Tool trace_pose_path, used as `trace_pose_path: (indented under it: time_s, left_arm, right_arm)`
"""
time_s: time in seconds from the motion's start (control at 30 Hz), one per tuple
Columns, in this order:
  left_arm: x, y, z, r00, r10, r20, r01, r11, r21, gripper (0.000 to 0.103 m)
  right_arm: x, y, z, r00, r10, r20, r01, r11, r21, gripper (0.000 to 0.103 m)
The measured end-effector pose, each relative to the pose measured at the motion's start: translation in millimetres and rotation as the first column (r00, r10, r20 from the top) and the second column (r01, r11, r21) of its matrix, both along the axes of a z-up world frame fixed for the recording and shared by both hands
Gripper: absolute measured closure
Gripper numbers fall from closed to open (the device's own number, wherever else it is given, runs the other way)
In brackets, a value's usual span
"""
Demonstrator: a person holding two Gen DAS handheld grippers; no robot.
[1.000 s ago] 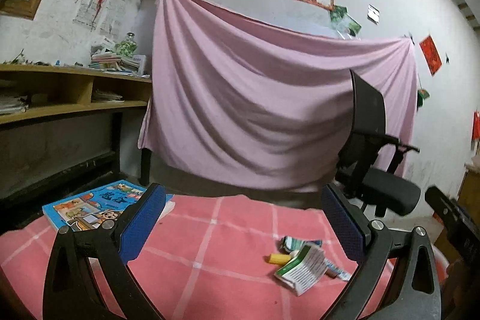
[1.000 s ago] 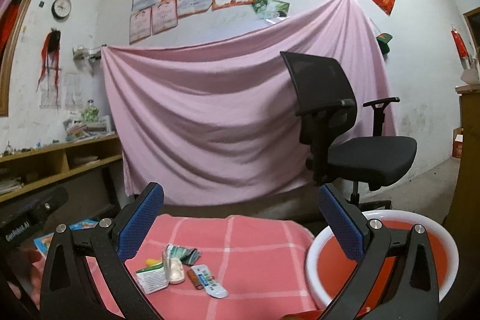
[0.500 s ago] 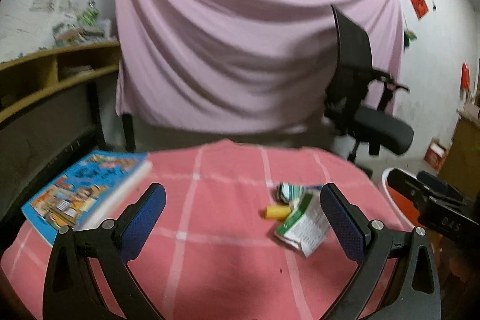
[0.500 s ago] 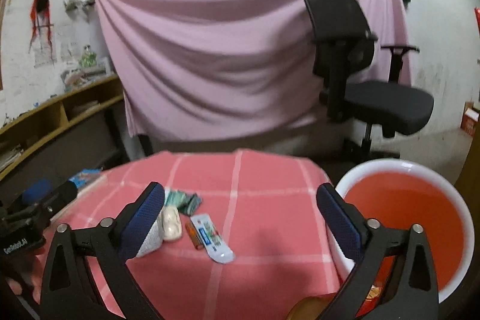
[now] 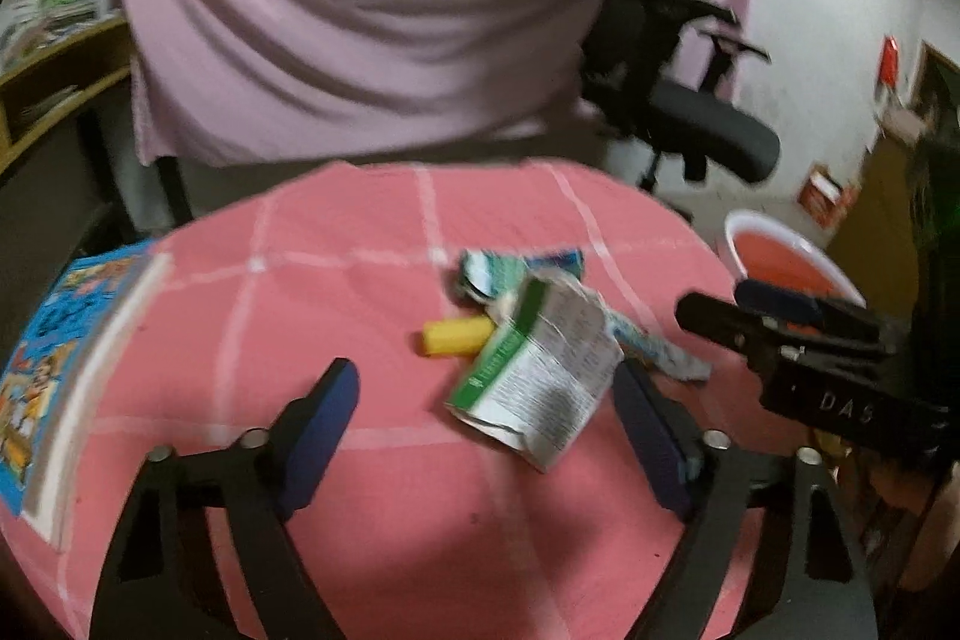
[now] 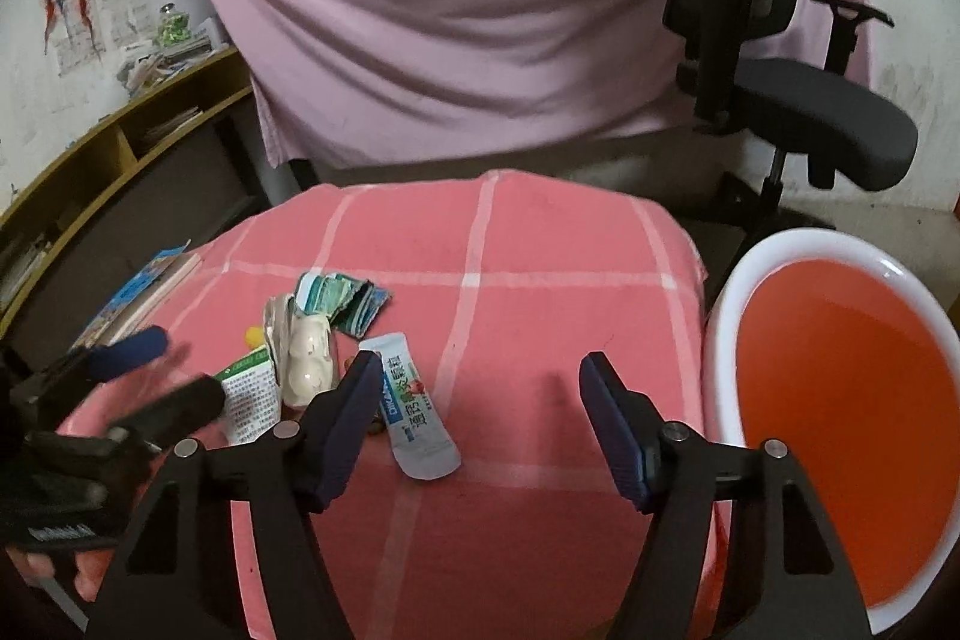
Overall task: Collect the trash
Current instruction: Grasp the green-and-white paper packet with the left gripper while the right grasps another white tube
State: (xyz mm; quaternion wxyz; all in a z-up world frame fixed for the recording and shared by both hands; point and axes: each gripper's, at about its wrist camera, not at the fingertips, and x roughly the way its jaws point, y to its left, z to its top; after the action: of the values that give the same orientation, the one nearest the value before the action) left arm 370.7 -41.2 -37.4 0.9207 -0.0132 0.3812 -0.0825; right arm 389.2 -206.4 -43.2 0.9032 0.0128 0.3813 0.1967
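Seen only from the left wrist: yellow tube (image 5: 453,336) lying whole beside the green-and-white carton (image 5: 536,388), plus the full cover of the blue picture book (image 5: 54,370) at the tablecloth's left edge. Seen only from the right wrist: white sachet with blue print (image 6: 414,415), cream-coloured lump (image 6: 307,361) against the carton (image 6: 249,394), crumpled teal wrapper (image 6: 339,301) just behind it, and the wide orange inside of the white-rimmed basin (image 6: 840,400).

Pink checked tablecloth (image 6: 510,250) ending in a rounded far edge, black office chair (image 6: 780,100) and pink hanging sheet (image 6: 480,10) beyond. Bare cloth to the carton's right as far as the basin rim, which sits just off the table's right edge. Bare cloth also between carton and book.

Left gripper (image 5: 486,430) spread wide, holding nothing, carton lying between its fingertips, nearer the right finger. Right gripper (image 6: 480,415) likewise wide and empty, sachet just inside its left finger, carton farther left beyond that finger.
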Motion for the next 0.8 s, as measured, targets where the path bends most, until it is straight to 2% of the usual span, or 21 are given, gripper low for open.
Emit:
trace_pose_path:
  time_s: [0.03, 0.1, 0.17, 0.37, 0.47, 0.67, 0.8]
  left_arm:
    - [4.1, -2.5, -3.2, 1.0, -0.007, -0.026, 0.007, 1.0, 0.009, 0.04]
    - [14.0, -6.5, -11.6, 0.996, -0.008, -0.083, 0.01, 1.0, 0.017, 0.051]
    - [17.4, -8.1, -11.2, 0.996, -0.008, -0.084, 0.009, 1.0, 0.011, 0.051]
    - [14.6, -12.2, -7.8, 0.997, -0.032, -0.07, 0.032, 0.999, 0.006, 0.069]
    - [9.7, -7.7, -6.2, 0.997, -0.028, -0.074, 0.027, 0.999, -0.018, 0.07]
    - [2.2, -4.2, -3.0, 0.996, 0.009, -0.085, -0.012, 0.999, -0.039, 0.072]
    - [-7.5, 0.5, -0.1, 0.996, 0.025, -0.08, -0.027, 0.999, -0.023, 0.072]
  right_arm:
    - [0.9, -0.4, -0.6, 1.0, 0.002, -0.007, -0.002, 1.0, 0.004, 0.036]
    - [2.9, -1.9, -2.6, 1.0, -0.005, -0.027, 0.005, 1.0, 0.012, 0.036]
    - [5.4, -3.6, -4.6, 0.999, -0.008, -0.046, 0.009, 1.0, 0.019, 0.036]
    - [7.2, 0.7, -5.0, 0.998, 0.012, -0.061, -0.012, 1.0, 0.01, 0.036]
    - [8.9, 7.5, -7.8, 0.997, 0.027, -0.076, -0.028, 0.999, -0.022, 0.045]
    - [15.6, 21.2, -13.1, 0.997, 0.01, -0.082, -0.018, 0.995, -0.098, 0.048]
    - [12.0, 31.3, -13.5, 0.997, 0.043, -0.069, -0.052, 0.99, -0.131, 0.057]
